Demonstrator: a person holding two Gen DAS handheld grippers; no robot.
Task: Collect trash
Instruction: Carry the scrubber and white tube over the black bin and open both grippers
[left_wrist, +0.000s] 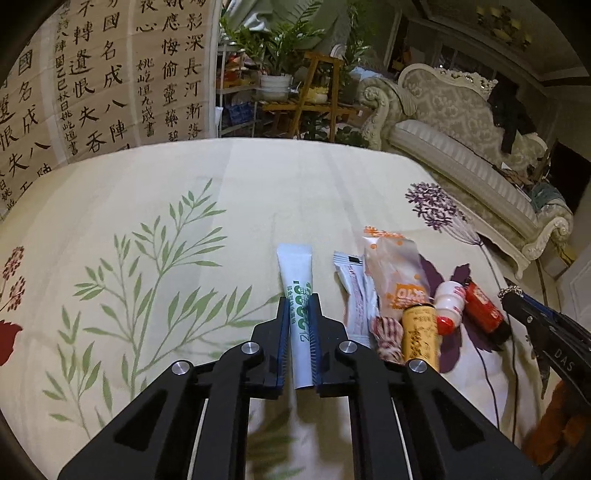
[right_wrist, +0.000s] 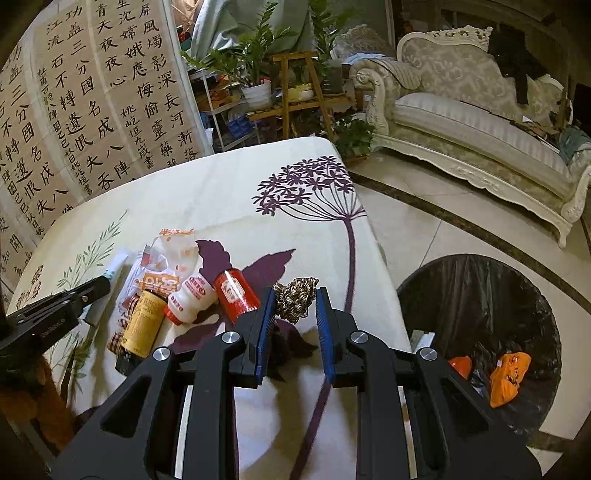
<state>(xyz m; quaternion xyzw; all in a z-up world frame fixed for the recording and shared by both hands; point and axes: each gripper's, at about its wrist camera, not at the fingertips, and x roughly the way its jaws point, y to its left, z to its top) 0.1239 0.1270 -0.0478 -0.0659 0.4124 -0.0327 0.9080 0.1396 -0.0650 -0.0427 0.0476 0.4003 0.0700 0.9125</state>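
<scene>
My left gripper (left_wrist: 299, 297) is shut on a white tube with green print (left_wrist: 298, 291) over the floral tablecloth (left_wrist: 147, 221). To its right lie an orange-and-white wrapper (left_wrist: 397, 269), a pink-white sachet (left_wrist: 354, 295), a yellow can (left_wrist: 421, 336), a small white bottle with a red cap (left_wrist: 448, 302) and a red bottle (left_wrist: 484, 308). My right gripper (right_wrist: 293, 295) is open, its jaws on either side of a brown metallic scrubber ball (right_wrist: 293, 299). The same yellow can (right_wrist: 142, 325), white bottle (right_wrist: 190, 299) and red bottle (right_wrist: 236, 293) lie left of it.
A black-lined trash bin (right_wrist: 476, 295) stands on the tiled floor right of the table, with orange wrappers (right_wrist: 506, 376) inside. A checked cloth scrap (left_wrist: 386, 338) lies by the can. A calligraphy screen (left_wrist: 110, 74), plants and a sofa (left_wrist: 461, 122) are behind the table.
</scene>
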